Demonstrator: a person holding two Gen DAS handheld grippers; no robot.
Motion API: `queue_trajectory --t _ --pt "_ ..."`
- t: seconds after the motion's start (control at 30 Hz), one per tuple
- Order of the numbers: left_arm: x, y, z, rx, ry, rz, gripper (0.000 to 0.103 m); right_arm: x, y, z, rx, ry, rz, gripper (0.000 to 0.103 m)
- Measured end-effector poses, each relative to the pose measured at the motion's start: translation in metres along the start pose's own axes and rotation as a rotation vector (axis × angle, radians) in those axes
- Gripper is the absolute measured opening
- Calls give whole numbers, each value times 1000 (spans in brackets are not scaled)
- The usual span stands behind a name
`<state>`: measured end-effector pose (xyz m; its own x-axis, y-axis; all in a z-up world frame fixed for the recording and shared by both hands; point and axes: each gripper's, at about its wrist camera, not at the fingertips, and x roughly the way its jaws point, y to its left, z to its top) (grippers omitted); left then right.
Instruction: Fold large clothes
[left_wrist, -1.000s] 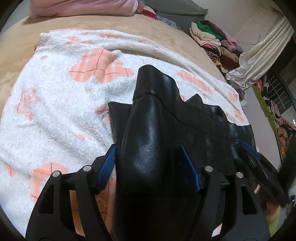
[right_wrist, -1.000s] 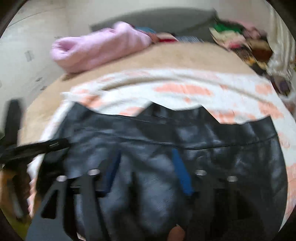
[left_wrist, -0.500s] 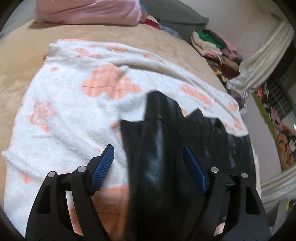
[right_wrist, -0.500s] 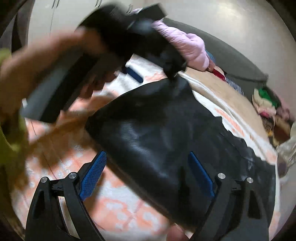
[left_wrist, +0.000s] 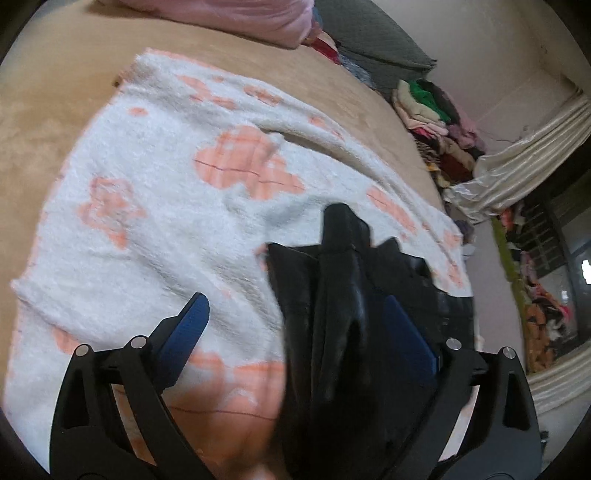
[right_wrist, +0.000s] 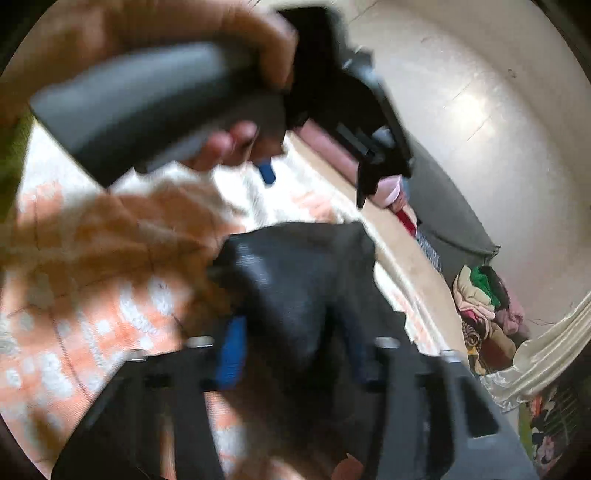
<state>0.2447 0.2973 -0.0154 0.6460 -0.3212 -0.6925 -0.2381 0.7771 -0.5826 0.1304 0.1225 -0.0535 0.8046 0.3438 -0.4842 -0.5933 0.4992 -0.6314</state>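
A black leather-like garment (left_wrist: 343, 295) lies on a white blanket with orange flowers (left_wrist: 155, 206); a long fold of it runs toward the left wrist camera. My left gripper (left_wrist: 297, 332) hangs over that fold with jaws wide and still opening. The fold sits nearer the right pad, and neither pad presses it. In the blurred right wrist view, my right gripper (right_wrist: 295, 354) is closing its jaws on a raised fold of the garment (right_wrist: 295, 280). That fold fills the gap between the pads. A person's hand (right_wrist: 221, 147) holds the left gripper's handle just above.
The blanket covers a tan bed (left_wrist: 55, 92). A pink bundle (left_wrist: 236, 18) and a grey cushion (left_wrist: 373, 40) lie at the far end. A heap of clothes (left_wrist: 436, 110) and a cream curtain (left_wrist: 517, 162) stand past the bed's right side.
The left jaws spread wider and pulled back off the fold. The right gripper swung round to the garment's side and rolled. Its jaws opened wide, then narrowed around the fold.
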Motion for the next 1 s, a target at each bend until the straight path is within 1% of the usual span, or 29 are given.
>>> queue_trajectory --t 0.07,0.13,0.23,0.33,0.37,0.4,0.43,0.47,0.5,0.53,0.57,0.67,0.7,0.8,1.0 --pt "4 -4 -3 -9 21 -44 89 -5 -12 -1 30 -20 -10 28" --pt "12 -9 -8 -8 52 -74 89 -11 -24 -2 66 -38 -15 26" --pt "23 -18 -14 9 88 -85 93 -17 -42 -5 112 -46 -2 25" --pt "32 -20 -18 6 100 -93 92 -17 -48 -6 123 -43 6 24" --pt "34 -20 -20 5 100 -91 91 -17 -50 -7 133 -42 12 23" --pt "37 -22 -22 8 102 -92 87 -16 -50 -7 141 -42 17 23" --pt "38 -24 -23 9 104 -98 74 -17 -49 -7 147 -41 20 23" --pt "38 -24 -25 7 106 -109 57 -17 -51 -8 154 -40 26 23" --pt "39 -27 -26 9 103 -115 52 -16 -53 -8 158 -38 28 23" --pt "38 -30 -28 21 94 -95 45 -16 -53 -9 164 -36 28 23" --pt "37 -33 -29 39 83 -78 36 -18 -52 -9 169 -37 32 23" --pt "28 -40 -30 55 46 -73 28 -21 -51 -11 164 -41 29 23" --pt "27 -43 -30 61 35 -72 27 -22 -52 -12 161 -44 23 23" --pt "21 -54 -32 102 6 -54 26 -31 -49 -11 181 -52 16 23" --pt "11 -77 -35 178 -35 -29 26 -43 -56 -17 243 -60 5 23"
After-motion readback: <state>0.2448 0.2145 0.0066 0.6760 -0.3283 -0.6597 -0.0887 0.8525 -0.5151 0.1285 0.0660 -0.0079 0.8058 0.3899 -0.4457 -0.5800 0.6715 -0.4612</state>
